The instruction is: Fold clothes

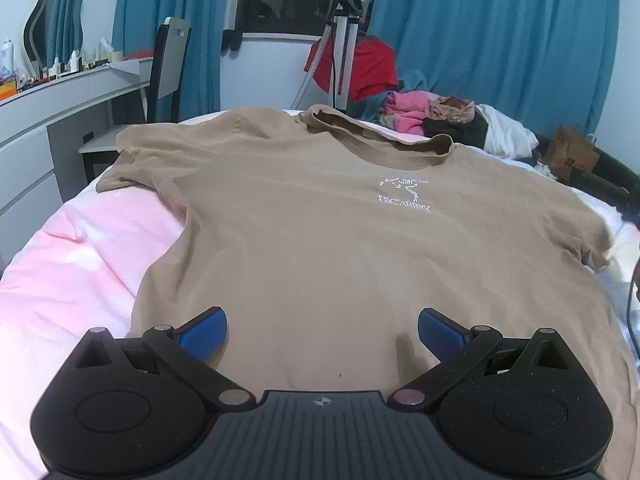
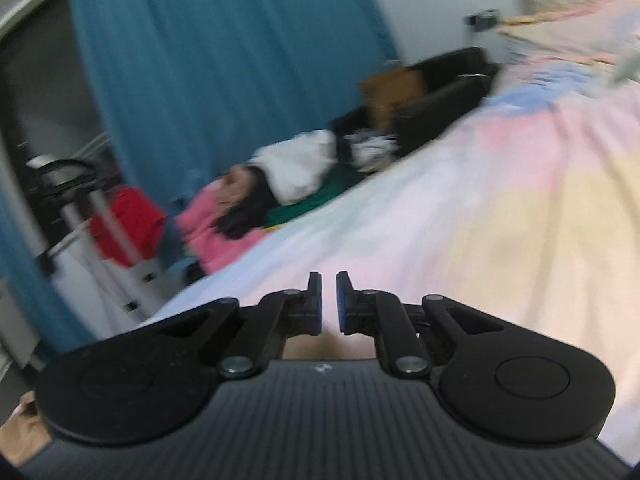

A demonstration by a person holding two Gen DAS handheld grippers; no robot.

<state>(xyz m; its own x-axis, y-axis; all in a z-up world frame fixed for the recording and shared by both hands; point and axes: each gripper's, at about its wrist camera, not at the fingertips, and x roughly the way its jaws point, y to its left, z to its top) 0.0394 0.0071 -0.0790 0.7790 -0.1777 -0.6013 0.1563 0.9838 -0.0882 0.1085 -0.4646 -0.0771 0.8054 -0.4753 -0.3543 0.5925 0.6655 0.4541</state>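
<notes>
Directly ahead of the left gripper (image 1: 322, 334), a tan T-shirt (image 1: 320, 240) lay spread face-up on the pink bedsheet (image 1: 80, 260), its hem nearest the tool, its collar (image 1: 384, 140) farthest and its white chest logo (image 1: 404, 196) readable. Flat and unfolded, it appeared ready for a first fold. The left gripper's blue pads (image 1: 204, 334) stood wide apart just above the hem, one to each side of the shirt's midline, holding nothing; this stance suited a grasp of the lower edge. The left sleeve (image 1: 132, 160) lay bunched beyond and to the left, likely needing smoothing. Beyond the collar, a heap of unfolded clothes (image 1: 432, 114) waited by the blue curtains (image 1: 500, 40), with a garment steamer stand (image 1: 344, 40) beside it.

The right gripper (image 2: 329, 304) pointed away over bare pastel bedding (image 2: 480, 208), in a blurred, tilted view. Its jaws were nearly closed, a thin gap remaining and nothing visible between them. Only a sliver of tan showed beneath it, so its relation to the shirt could not be told.
</notes>
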